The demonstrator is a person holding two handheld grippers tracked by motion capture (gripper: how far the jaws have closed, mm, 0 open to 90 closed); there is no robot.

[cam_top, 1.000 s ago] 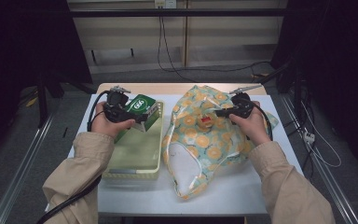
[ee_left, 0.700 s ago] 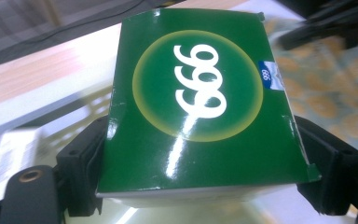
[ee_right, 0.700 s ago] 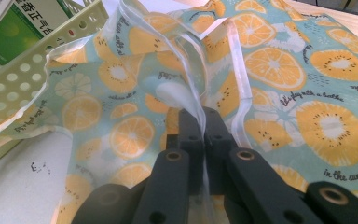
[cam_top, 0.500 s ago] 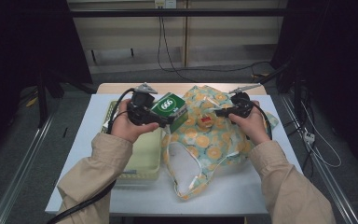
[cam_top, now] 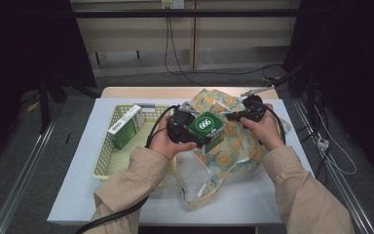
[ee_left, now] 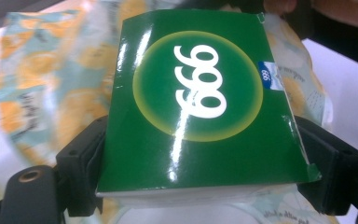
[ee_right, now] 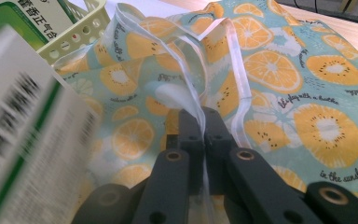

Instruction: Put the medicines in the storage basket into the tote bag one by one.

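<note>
Near edge of the white bench (cam_top: 253,204): bare surface lies in front of the open mouth of the fruit-print fabric bag with pale translucent trim (cam_top: 233,146), whose handle loops trail toward the person. Left gripper (cam_top: 202,130) holds the glossy green cardboard box marked "999" (cam_top: 205,126) above the bag's left part, its fingers (ee_left: 81,163) clenched on the box's two sides; the box is clear of the bench. In the left gripper view the numerals (ee_left: 200,81) read white inside a yellow-ringed circle. Right gripper (cam_top: 231,117), just right of the box, has its fingers (ee_right: 189,130) pinched shut on the bag's trim (ee_right: 200,107), with the bag bunched beneath. The print carries "in the sunshine" (ee_right: 345,176). Left of the bag, a pale green perforated plastic basket (cam_top: 104,161) holds a green-and-white carton (cam_top: 125,126) with Chinese lettering, standing against its far wall. Beyond, the bench's wooden far edge (cam_top: 141,91) meets the floor cables.
</note>
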